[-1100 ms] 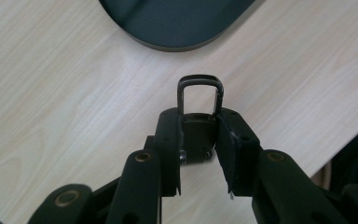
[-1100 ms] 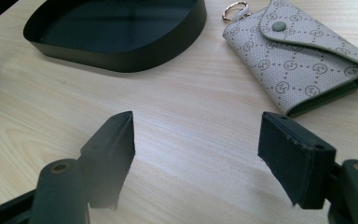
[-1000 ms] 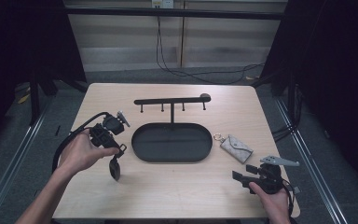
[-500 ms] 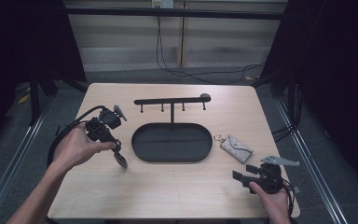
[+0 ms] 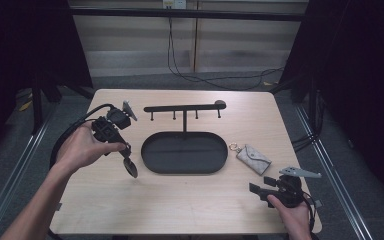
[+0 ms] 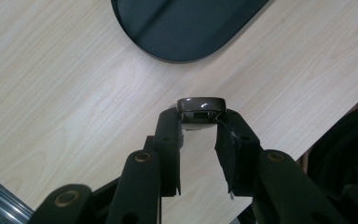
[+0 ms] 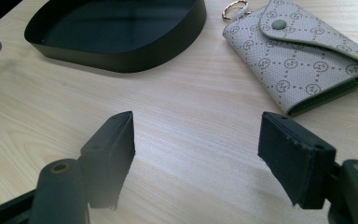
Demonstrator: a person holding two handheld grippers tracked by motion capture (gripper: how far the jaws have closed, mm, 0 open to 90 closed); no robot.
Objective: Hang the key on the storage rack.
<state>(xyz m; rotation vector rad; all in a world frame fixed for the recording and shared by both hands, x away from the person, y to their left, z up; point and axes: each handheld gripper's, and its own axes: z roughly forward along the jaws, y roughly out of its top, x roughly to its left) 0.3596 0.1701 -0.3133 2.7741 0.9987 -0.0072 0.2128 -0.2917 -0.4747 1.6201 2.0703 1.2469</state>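
- Car key fob [image 6: 200,111], dark and rounded, is clamped at one end between the pads of the left gripper [image 6: 199,125]; both pads press on its sides.
- In the high view the fob [image 5: 130,167] hangs from the left gripper [image 5: 126,151], clear of the tabletop, just left of the oval tray [image 5: 152,165].
- Left hand [image 5: 82,147] holds that gripper over the left part of the wooden table [image 5: 180,200]; its cable loops off toward the table's left edge.
- Right gripper [image 7: 196,154]: jaws stand apart with only bare wood between the pads, nothing held.
- Right gripper [image 5: 260,191] rests low near the front right corner, in the right hand [image 5: 292,212].
- Grey monogram key pouch [image 7: 303,56], gold ring at one corner, lies flat just beyond the right jaws, beside the tray's right end.
- Black hook rack [image 5: 185,107] stands behind the tray.
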